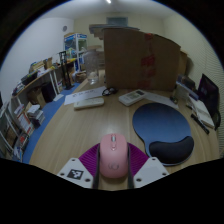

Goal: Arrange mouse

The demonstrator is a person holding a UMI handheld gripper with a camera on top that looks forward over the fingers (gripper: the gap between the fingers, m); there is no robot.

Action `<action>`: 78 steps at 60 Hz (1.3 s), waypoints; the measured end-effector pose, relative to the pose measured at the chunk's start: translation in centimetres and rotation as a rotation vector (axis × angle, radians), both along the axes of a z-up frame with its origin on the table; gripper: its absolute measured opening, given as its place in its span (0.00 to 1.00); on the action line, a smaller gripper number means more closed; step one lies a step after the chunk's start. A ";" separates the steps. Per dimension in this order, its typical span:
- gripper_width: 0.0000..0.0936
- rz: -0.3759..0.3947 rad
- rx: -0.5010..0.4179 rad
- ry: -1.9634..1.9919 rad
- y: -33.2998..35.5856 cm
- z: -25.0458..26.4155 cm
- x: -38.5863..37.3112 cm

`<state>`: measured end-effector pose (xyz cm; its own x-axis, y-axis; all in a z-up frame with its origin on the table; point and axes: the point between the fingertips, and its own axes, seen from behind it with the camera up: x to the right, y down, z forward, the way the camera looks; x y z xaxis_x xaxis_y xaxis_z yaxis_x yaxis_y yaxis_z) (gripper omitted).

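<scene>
A pink computer mouse (112, 156) sits between my gripper's (113, 172) two fingers, its front pointing away from me. Both magenta pads (88, 160) press against its sides, so the gripper is shut on it. It is over the wooden table (70, 135), near the front edge. A dark blue mouse mat (158, 124) with a black wrist rest (171, 150) lies ahead and to the right of the fingers. The mouse is left of the mat, not on it.
A white keyboard (89, 99) and a small white device (131, 97) lie further back on the table. A large cardboard box (140, 55) stands behind them. A laptop (209, 92) and papers are at the right, and shelves (30, 95) at the left.
</scene>
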<state>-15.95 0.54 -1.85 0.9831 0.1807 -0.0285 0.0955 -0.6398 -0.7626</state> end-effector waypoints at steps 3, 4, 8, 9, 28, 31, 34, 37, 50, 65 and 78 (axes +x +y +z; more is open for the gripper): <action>0.39 0.000 -0.014 -0.001 -0.1 0.2 -0.1; 0.38 0.008 -0.019 0.001 -0.1 0.0 -0.2; 0.38 0.064 -0.051 0.055 -1.1 0.9 -2.1; 0.38 0.074 -0.044 0.070 -1.3 1.9 -2.5; 0.38 -0.067 0.387 0.095 9.4 23.6 7.9; 0.38 -0.103 0.359 0.085 11.1 21.8 10.6; 0.37 -0.127 0.305 0.067 12.0 18.2 13.0; 0.38 -0.154 0.237 0.022 12.5 14.1 15.1; 0.38 -0.138 0.040 -0.002 11.5 1.6 16.4; 0.59 -0.085 -0.015 -0.033 11.7 0.4 16.2; 0.90 -0.138 -0.072 0.005 8.6 3.9 16.1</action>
<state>0.14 9.16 2.01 0.9983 0.0411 -0.0418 -0.0011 -0.6996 -0.7145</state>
